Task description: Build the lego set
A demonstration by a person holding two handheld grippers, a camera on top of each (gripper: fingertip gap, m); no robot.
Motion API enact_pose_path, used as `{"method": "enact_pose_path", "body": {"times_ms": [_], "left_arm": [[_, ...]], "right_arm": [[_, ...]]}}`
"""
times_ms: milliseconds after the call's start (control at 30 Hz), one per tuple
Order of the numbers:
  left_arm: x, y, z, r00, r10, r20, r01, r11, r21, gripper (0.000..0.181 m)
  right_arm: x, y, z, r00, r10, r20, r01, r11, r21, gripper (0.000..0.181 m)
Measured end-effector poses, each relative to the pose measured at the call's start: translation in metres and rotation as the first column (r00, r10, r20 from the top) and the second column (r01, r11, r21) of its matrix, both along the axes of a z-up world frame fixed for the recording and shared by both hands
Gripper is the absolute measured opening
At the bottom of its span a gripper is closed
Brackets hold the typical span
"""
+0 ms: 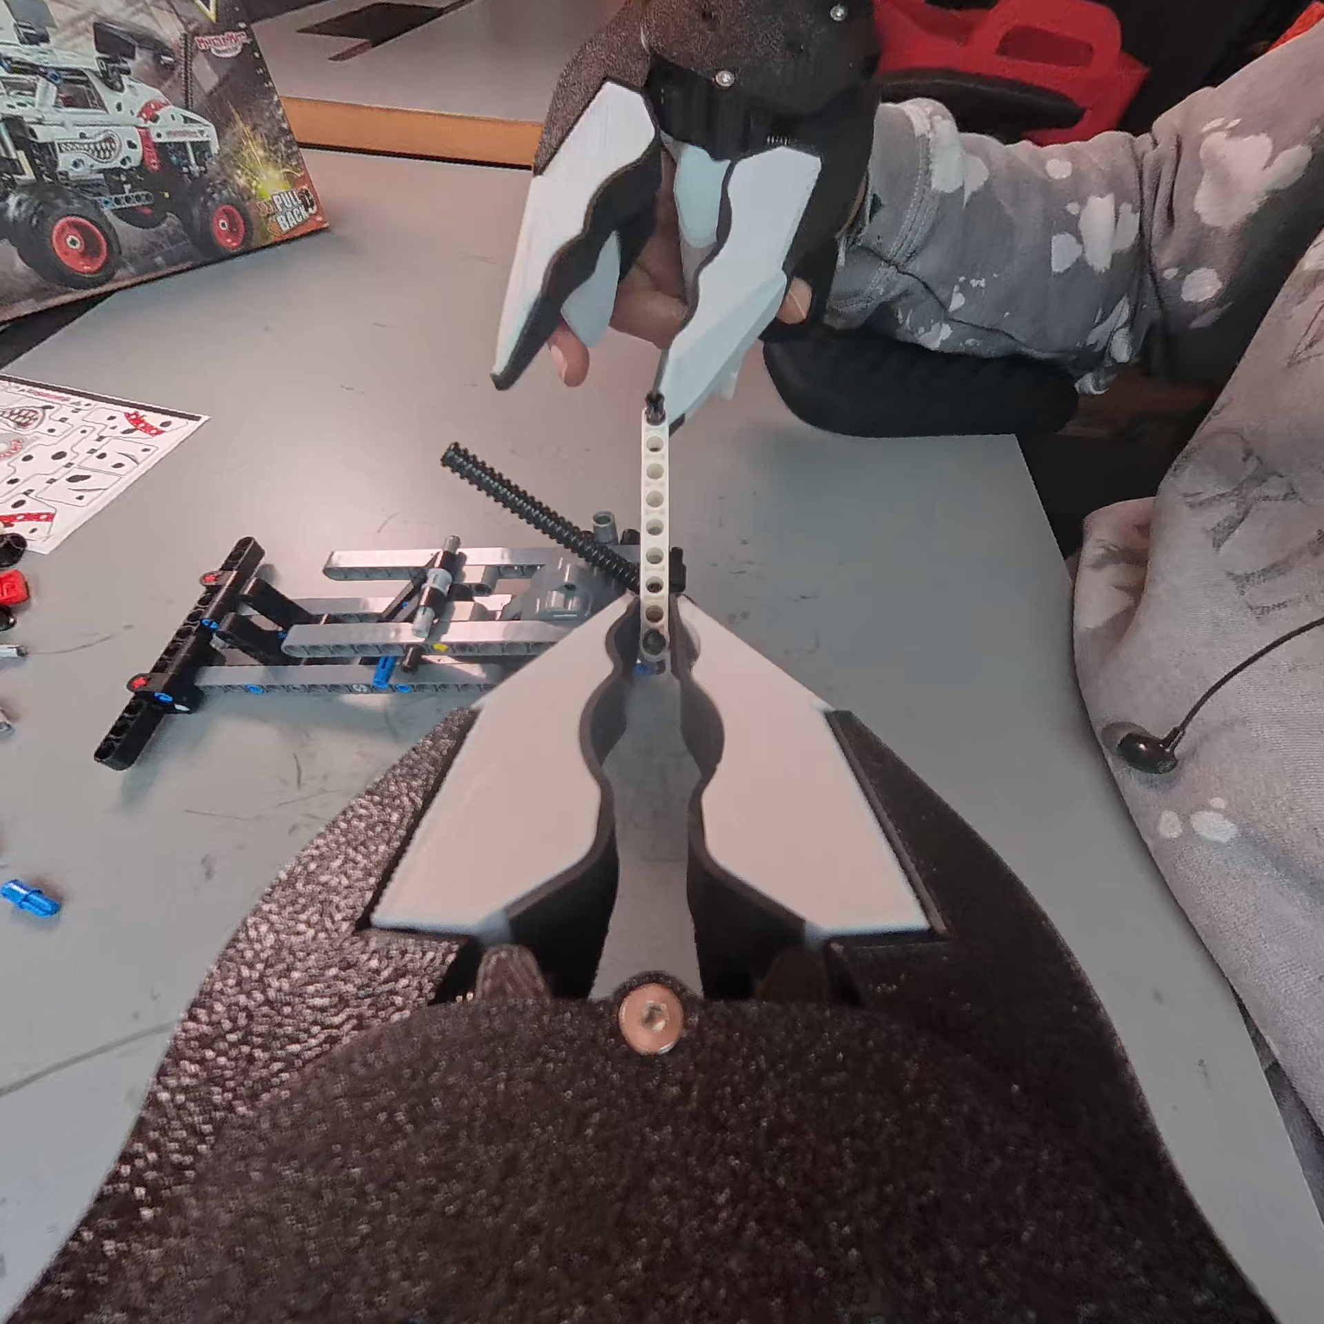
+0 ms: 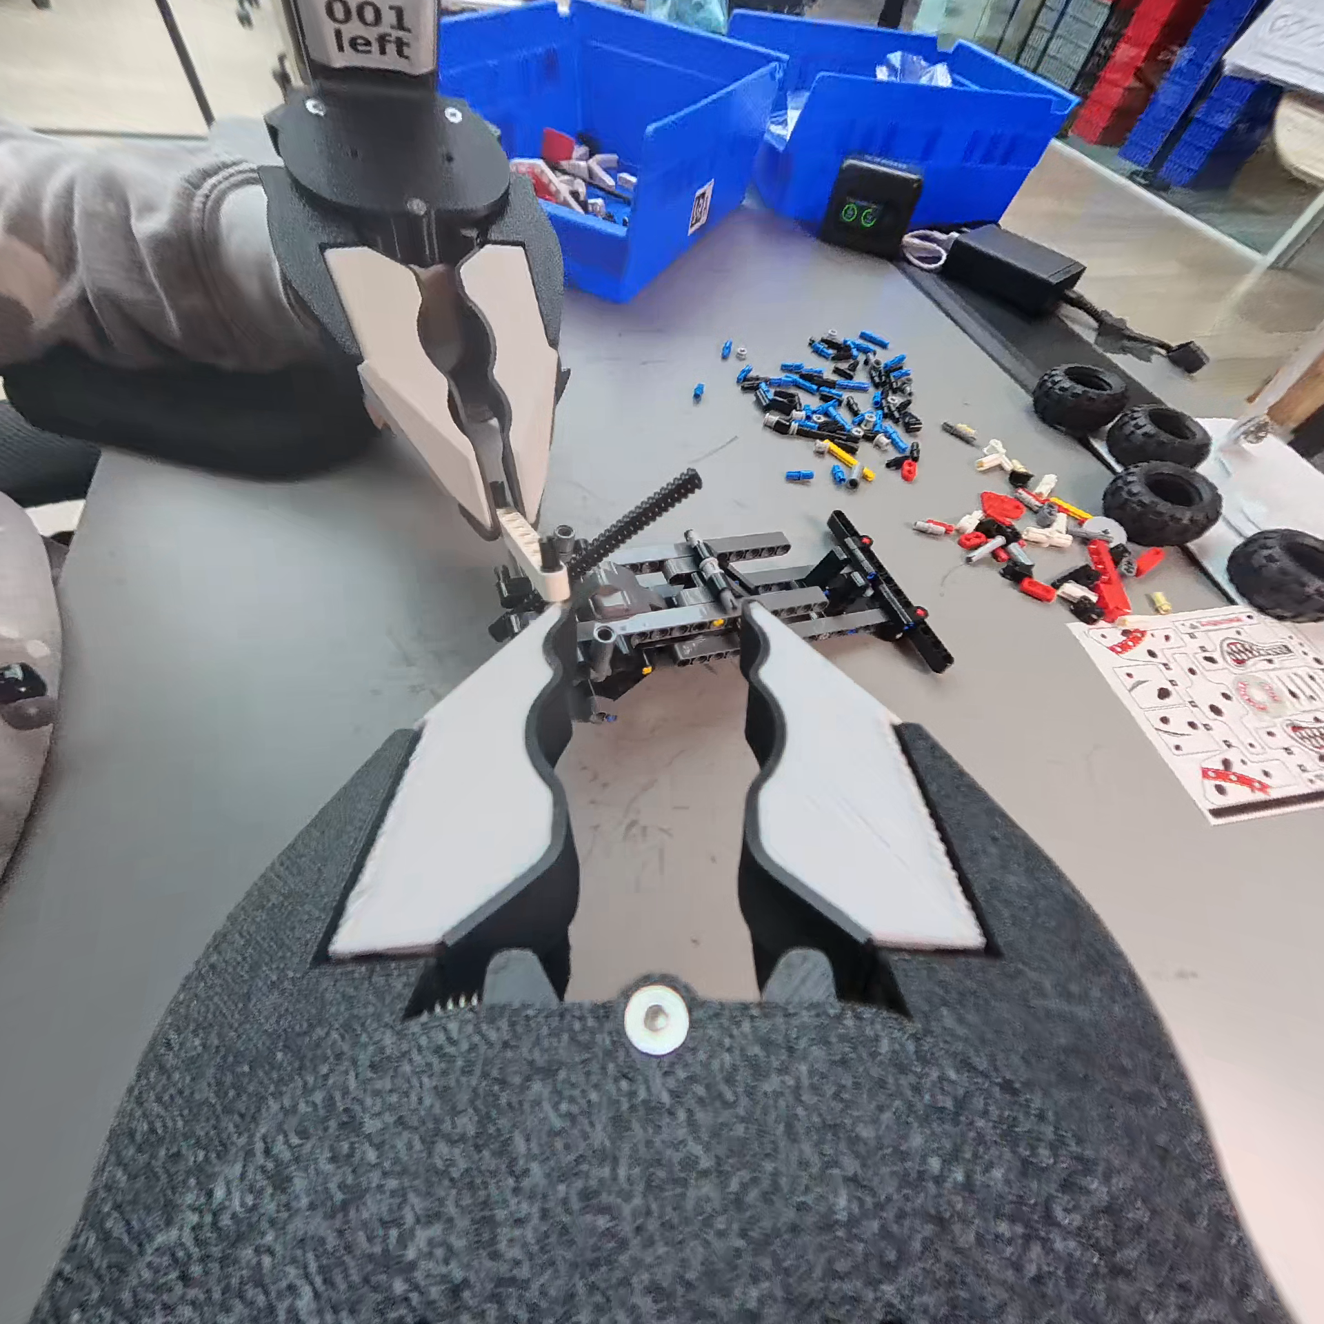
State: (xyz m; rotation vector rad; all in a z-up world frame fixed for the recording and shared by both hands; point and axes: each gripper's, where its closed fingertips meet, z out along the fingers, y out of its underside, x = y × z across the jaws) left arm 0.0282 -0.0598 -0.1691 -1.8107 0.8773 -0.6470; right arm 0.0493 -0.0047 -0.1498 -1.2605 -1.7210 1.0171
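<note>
Between the two grippers, mid-worktop: a white holed beam (image 1: 655, 534), standing on end at the near end of the grey-and-black chassis frame (image 2: 723, 602). Left gripper (image 1: 655, 634) nearly closed, tips pinching the beam's lower end. In the right wrist view the same gripper (image 2: 510, 517) comes in from 10 o'clock, tips on the beam (image 2: 529, 548).

Right gripper (image 2: 650, 622) wide open, holding nothing; its tips straddle the chassis frame's near side. In the left wrist view it (image 1: 595, 380) hangs at 12 o'clock, one tip just beside a black pin (image 1: 653, 405) at the beam's top; contact cannot be told.

Black ribbed rod (image 2: 637, 521) angles up off the frame toward 1 o'clock.

Outward on the grey worktop (image 2: 251, 645): heap of blue and black pins (image 2: 835, 405) at 1 o'clock; red and white pieces (image 2: 1039, 544) at 3 o'clock; four black tyres (image 2: 1161, 501) along the right edge; sticker sheet (image 2: 1218, 709) at 4 o'clock. Blue bins (image 2: 645, 143) at 12 o'clock. Set box (image 1: 136, 143) at 10 o'clock in the left wrist view.
</note>
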Motion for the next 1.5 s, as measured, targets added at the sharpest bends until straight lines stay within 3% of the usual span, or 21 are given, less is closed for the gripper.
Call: {"method": "enact_pose_path", "body": {"times_ms": [233, 333, 500, 700, 767, 833, 1100, 1267, 1500], "left_arm": [[-0.001, -0.003, -0.001, 1.0, 0.004, -0.018, -0.004, 1.0, 0.0, 0.009], [0.001, -0.005, -0.002, 0.999, -0.004, -0.036, 0.005, 1.0, 0.005, 0.009], [0.006, -0.006, -0.005, 0.998, -0.014, -0.069, 0.014, 1.0, 0.012, 0.009], [0.007, -0.006, -0.008, 0.995, -0.023, -0.097, 0.024, 1.0, 0.008, 0.009], [0.007, -0.007, -0.008, 0.995, -0.023, -0.097, 0.024, 1.0, 0.006, 0.009], [0.007, -0.007, -0.006, 0.996, -0.024, -0.091, 0.025, 1.0, 0.011, 0.009], [-0.008, -0.004, 0.024, 0.998, 0.024, 0.064, -0.029, 0.997, 0.07, 0.024], [-0.007, 0.0, 0.016, 0.997, 0.039, 0.068, -0.041, 0.999, 0.029, 0.008], [-0.01, 0.0, 0.004, 0.999, 0.051, 0.0, -0.051, 0.999, -0.007, 0.008]], "right_arm": [[0.009, -0.038, -0.012, 0.97, 0.242, 0.014, -0.241, 0.969, -0.057, 0.045], [0.006, -0.048, -0.014, 0.963, 0.268, 0.012, -0.267, 0.962, -0.054, 0.037], [0.002, -0.05, -0.015, 0.964, 0.265, 0.008, -0.264, 0.963, -0.052, 0.024], [0.002, -0.045, -0.015, 0.969, 0.246, -0.01, -0.246, 0.969, -0.035, 0.022], [0.003, -0.045, -0.011, 0.968, 0.251, -0.029, -0.252, 0.967, -0.029, 0.009], [0.005, -0.047, -0.01, 0.964, 0.264, -0.032, -0.265, 0.964, -0.02, 0.008], [0.001, -0.035, 0.019, 0.961, 0.202, -0.188, -0.229, 0.965, -0.132, 0.007], [0.001, -0.037, 0.011, 0.96, 0.221, -0.173, -0.251, 0.951, -0.179, 0.007], [-0.001, -0.029, -0.005, 0.976, 0.197, -0.093, -0.208, 0.971, -0.122, 0.009]]}}
